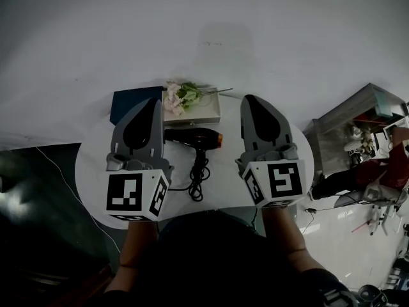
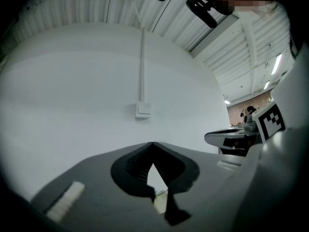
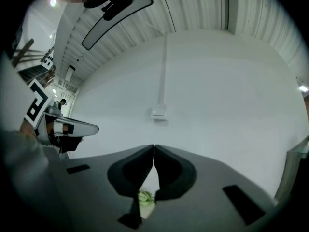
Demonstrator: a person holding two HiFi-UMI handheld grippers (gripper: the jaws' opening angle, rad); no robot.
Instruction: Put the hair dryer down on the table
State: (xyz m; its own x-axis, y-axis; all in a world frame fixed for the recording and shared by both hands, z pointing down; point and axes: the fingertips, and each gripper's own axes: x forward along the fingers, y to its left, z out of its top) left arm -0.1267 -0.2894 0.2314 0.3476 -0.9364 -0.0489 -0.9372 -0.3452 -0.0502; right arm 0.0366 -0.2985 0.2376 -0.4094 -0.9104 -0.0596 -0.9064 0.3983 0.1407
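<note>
Head view: the black hair dryer [image 1: 198, 137] lies flat on the round white table [image 1: 220, 187], between the two grippers and touched by neither. Its cord [image 1: 197, 183] is looped toward the person. The left gripper [image 1: 156, 102] and the right gripper [image 1: 246, 98] hang above the tabletop on either side of it, both clenched and holding nothing. Beyond the dryer a white box [image 1: 201, 112] carries a bunch of flowers [image 1: 181, 96], with a dark blue book [image 1: 131, 101] just beside it.

Left gripper view: the jaws meet at their tips with nothing between them, facing a white wall with a switch box [image 2: 143, 109]. The right gripper appears at the right edge.

Right gripper view: the jaws are pressed together and empty. Green leaves [image 3: 145, 196] show through the gap beneath the tips.
</note>
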